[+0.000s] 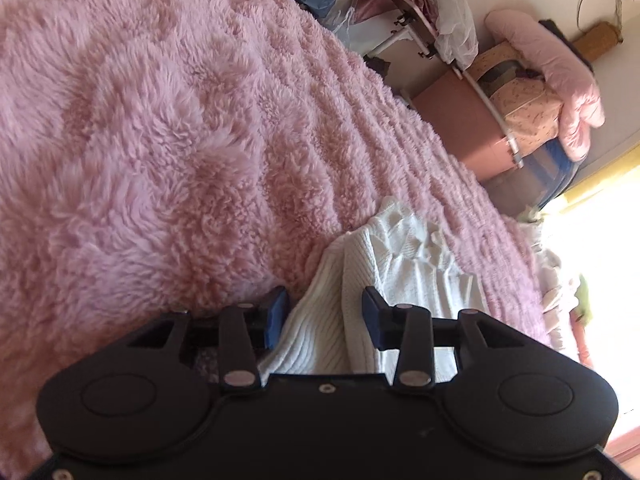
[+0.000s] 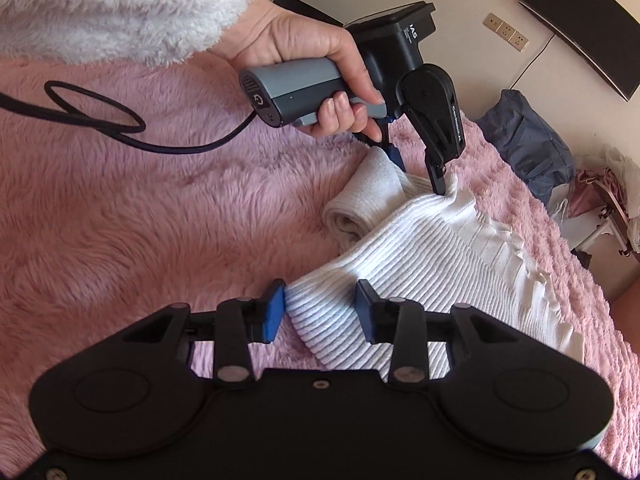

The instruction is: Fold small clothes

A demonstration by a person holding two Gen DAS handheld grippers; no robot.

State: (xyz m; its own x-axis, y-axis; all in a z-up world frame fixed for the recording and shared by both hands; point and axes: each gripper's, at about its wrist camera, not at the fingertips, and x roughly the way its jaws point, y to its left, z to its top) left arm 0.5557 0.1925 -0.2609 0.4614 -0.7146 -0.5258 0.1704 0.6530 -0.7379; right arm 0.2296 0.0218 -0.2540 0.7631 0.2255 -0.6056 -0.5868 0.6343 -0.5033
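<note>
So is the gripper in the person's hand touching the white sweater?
Touching. The right wrist view shows the left gripper with one finger's tip pressed into the white ribbed sweater.

Bright daylight enters from the right side of the left wrist view and burns that edge to plain white glare. The pink blanket (image 1: 160, 140) is evenly lit, with soft shadows. Both fisheye views bend strongly at the edges, and their corners are dark. Far objects look slightly soft.

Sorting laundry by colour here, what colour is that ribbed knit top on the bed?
White, the ribbed knit top; clearest in the right wrist view.
</note>
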